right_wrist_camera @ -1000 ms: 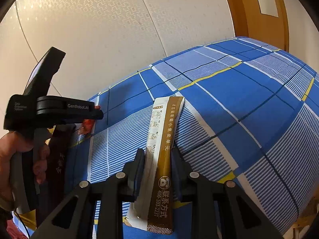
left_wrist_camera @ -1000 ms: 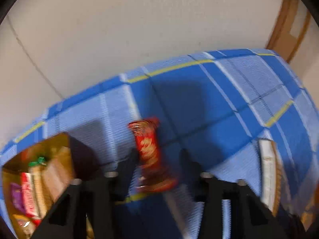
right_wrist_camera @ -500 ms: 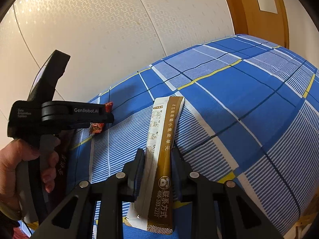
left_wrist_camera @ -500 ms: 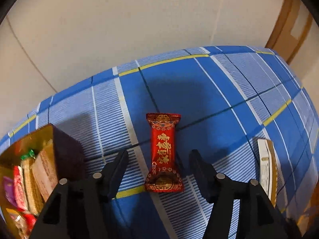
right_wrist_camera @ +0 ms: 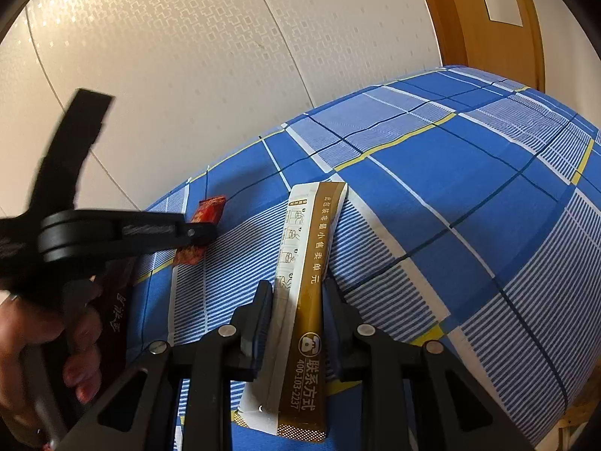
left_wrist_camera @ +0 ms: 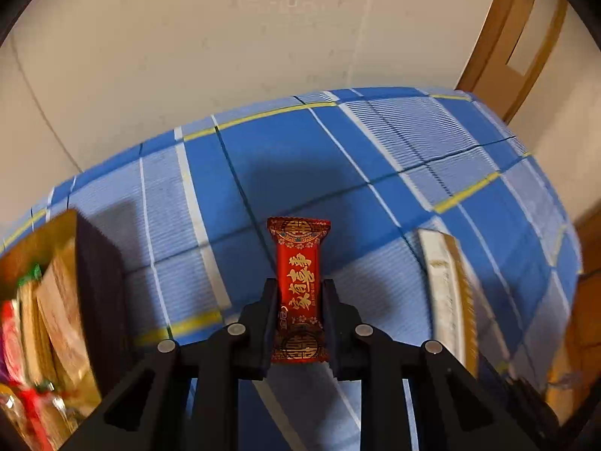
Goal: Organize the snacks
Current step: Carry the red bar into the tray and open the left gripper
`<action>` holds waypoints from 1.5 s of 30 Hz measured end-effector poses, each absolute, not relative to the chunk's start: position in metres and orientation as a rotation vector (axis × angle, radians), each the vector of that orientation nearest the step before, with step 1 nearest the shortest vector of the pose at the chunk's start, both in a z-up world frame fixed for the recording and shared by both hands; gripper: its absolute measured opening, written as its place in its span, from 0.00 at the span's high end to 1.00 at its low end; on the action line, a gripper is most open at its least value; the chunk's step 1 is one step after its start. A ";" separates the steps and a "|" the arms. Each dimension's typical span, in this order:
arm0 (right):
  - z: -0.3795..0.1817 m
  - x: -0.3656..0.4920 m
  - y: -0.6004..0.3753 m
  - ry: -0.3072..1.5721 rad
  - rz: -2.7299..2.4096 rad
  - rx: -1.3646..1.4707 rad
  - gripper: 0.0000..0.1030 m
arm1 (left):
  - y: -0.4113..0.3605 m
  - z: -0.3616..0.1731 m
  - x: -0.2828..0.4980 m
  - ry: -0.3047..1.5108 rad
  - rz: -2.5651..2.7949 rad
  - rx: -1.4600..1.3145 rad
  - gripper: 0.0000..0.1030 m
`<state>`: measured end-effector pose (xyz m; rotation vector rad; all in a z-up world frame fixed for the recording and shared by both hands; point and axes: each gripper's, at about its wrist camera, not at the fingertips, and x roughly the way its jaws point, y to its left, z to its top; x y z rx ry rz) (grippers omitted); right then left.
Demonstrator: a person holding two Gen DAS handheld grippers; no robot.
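Note:
A red candy wrapper with gold characters (left_wrist_camera: 299, 285) lies on the blue checked cloth, and my left gripper (left_wrist_camera: 299, 293) is shut on its sides. In the right wrist view the same candy (right_wrist_camera: 203, 225) shows beside the left gripper (right_wrist_camera: 199, 231). My right gripper (right_wrist_camera: 298, 293) is shut on a long white and brown sachet (right_wrist_camera: 304, 300) that lies on the cloth. The sachet also shows in the left wrist view (left_wrist_camera: 447, 293), blurred.
A dark box (left_wrist_camera: 94, 263) with a gold lining stands at the left and holds several wrapped snacks (left_wrist_camera: 45, 319). It also shows in the right wrist view (right_wrist_camera: 116, 319). A pale wall is behind the table, and a wooden door frame (left_wrist_camera: 503, 49) is at the right.
My left gripper has closed from open onto the red candy. My right gripper has stayed shut on the sachet without moving.

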<state>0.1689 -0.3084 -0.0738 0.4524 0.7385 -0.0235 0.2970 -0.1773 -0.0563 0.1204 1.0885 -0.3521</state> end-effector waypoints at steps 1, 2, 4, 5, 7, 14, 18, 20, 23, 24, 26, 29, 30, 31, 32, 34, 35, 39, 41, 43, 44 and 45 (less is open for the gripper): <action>-0.074 0.169 -0.308 0.736 -0.023 0.452 0.74 | -0.173 -0.052 0.289 1.088 -0.365 0.104 0.79; -0.074 0.168 -0.309 0.735 -0.023 0.452 0.74 | -0.168 -0.048 0.281 1.087 -0.382 0.086 0.79; -0.075 0.167 -0.308 0.730 -0.024 0.450 0.74 | -0.163 -0.041 0.267 1.085 -0.399 0.062 0.79; -0.075 0.167 -0.308 0.727 -0.025 0.447 0.74 | -0.158 -0.038 0.259 1.084 -0.408 0.046 0.79; -0.075 0.166 -0.307 0.723 -0.026 0.435 0.74 | -0.150 -0.033 0.249 1.084 -0.426 0.018 0.79; -0.075 0.166 -0.298 0.713 -0.039 0.376 0.74 | -0.115 -0.012 0.196 1.028 -0.463 -0.028 0.78; -0.076 0.165 -0.300 0.712 -0.034 0.378 0.74 | -0.087 -0.004 0.172 0.996 -0.460 -0.050 0.78; -0.075 0.165 -0.299 0.716 -0.037 0.362 0.74 | -0.071 -0.002 0.164 0.984 -0.442 -0.063 0.79; -0.074 0.165 -0.295 0.720 -0.044 0.330 0.74 | -0.043 0.002 0.157 0.979 -0.410 -0.111 0.78; -0.075 0.165 -0.296 0.720 -0.044 0.329 0.74 | -0.035 0.003 0.156 0.978 -0.400 -0.120 0.79; -0.074 0.165 -0.296 0.719 -0.043 0.335 0.74 | -0.018 0.004 0.154 0.977 -0.375 -0.136 0.78; -0.075 0.164 -0.298 0.716 -0.042 0.348 0.74 | 0.001 -0.001 0.155 0.991 -0.336 -0.154 0.78; -0.075 0.164 -0.298 0.716 -0.043 0.348 0.74 | 0.007 -0.004 0.155 1.003 -0.323 -0.165 0.78; -0.075 0.164 -0.298 0.716 -0.044 0.348 0.74 | 0.012 -0.008 0.157 1.019 -0.310 -0.180 0.78; -0.075 0.164 -0.298 0.715 -0.044 0.350 0.74 | 0.016 -0.013 0.158 1.038 -0.301 -0.194 0.78; -0.075 0.163 -0.298 0.714 -0.044 0.356 0.74 | 0.021 -0.021 0.158 1.062 -0.287 -0.204 0.78; -0.075 0.163 -0.299 0.713 -0.043 0.361 0.74 | 0.021 -0.024 0.159 1.073 -0.279 -0.203 0.78; -0.075 0.163 -0.299 0.713 -0.039 0.365 0.74 | 0.023 -0.032 0.161 1.078 -0.227 -0.169 0.78; -0.075 0.163 -0.299 0.713 -0.042 0.365 0.74 | 0.023 -0.035 0.164 1.078 -0.207 -0.158 0.78; -0.075 0.163 -0.299 0.713 -0.041 0.365 0.74 | 0.024 -0.037 0.168 1.083 -0.193 -0.156 0.78; -0.075 0.163 -0.299 0.713 -0.040 0.364 0.74 | 0.025 -0.037 0.169 1.085 -0.180 -0.155 0.78; -0.075 0.163 -0.299 0.713 -0.040 0.365 0.74 | 0.026 -0.039 0.169 1.088 -0.172 -0.160 0.78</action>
